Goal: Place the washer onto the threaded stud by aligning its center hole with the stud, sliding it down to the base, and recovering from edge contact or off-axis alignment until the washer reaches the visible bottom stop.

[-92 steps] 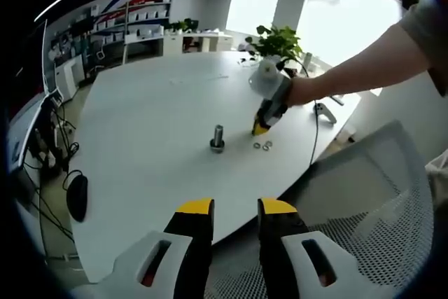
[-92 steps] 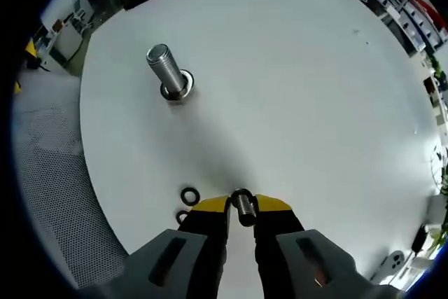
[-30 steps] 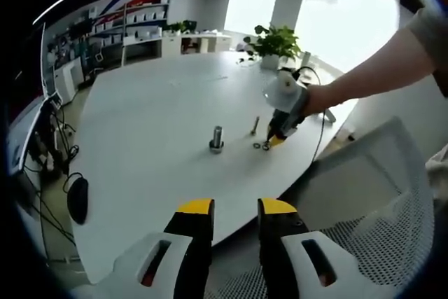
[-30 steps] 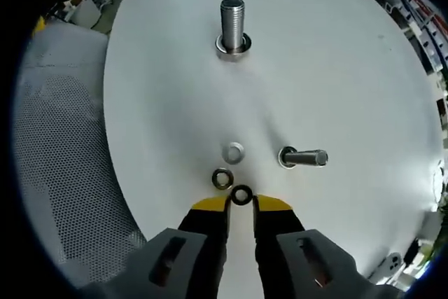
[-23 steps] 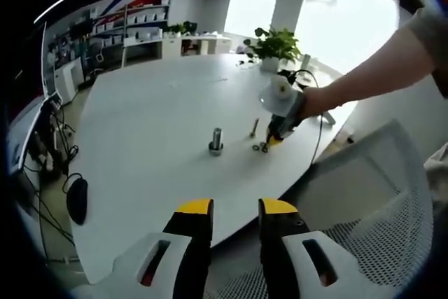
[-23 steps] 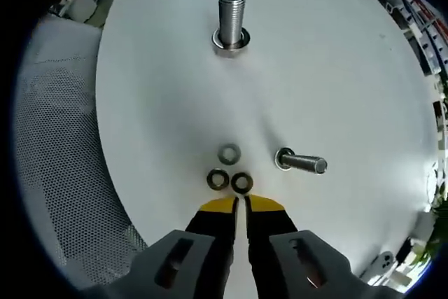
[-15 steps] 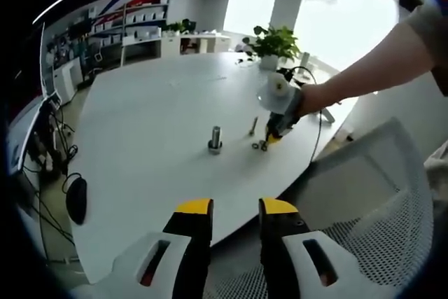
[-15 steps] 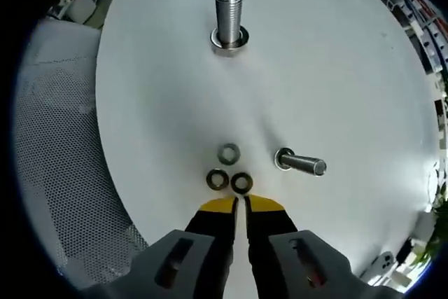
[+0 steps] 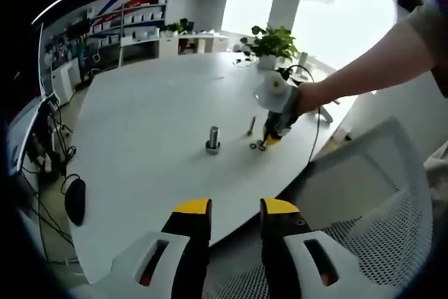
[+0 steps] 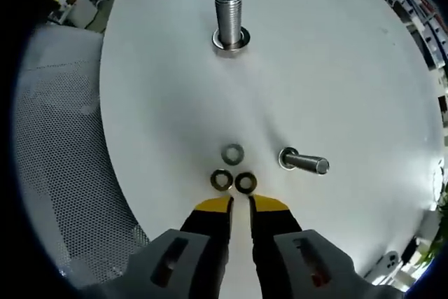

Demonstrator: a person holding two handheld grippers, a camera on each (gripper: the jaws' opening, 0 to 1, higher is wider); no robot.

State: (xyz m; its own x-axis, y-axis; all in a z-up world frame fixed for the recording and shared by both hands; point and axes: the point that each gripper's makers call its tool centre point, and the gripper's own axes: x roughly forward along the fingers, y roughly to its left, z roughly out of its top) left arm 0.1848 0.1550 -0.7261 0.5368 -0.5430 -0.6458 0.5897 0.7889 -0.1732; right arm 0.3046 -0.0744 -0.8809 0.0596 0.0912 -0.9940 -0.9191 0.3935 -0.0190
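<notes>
In the right gripper view, the upright threaded stud (image 10: 228, 15) stands on its flanged base on the white table (image 10: 336, 68), far ahead of my jaws. Three washers lie flat just ahead of my right gripper (image 10: 241, 205): a silver washer (image 10: 232, 153) and two dark washers (image 10: 222, 179) (image 10: 245, 183). The jaws stand a narrow gap apart with nothing between them, their tips just short of the dark washers. A second bolt (image 10: 304, 162) lies on its side to the right. My left gripper (image 9: 236, 209) hangs open off the table edge, far from the stud (image 9: 213, 138); a hand holds the right gripper (image 9: 266, 139) there.
A mesh office chair (image 9: 364, 201) sits at the table's near edge, its seat (image 10: 56, 173) left of the washers. A black mouse (image 9: 75, 201) lies at the far left. A potted plant (image 9: 269, 43) and a cable (image 9: 315, 127) are at the table's far side.
My right jaws let go of a dark washer, drew back and closed, and have now parted slightly. Three seconds ago they held the bolt that now lies on its side. The left gripper is unchanged.
</notes>
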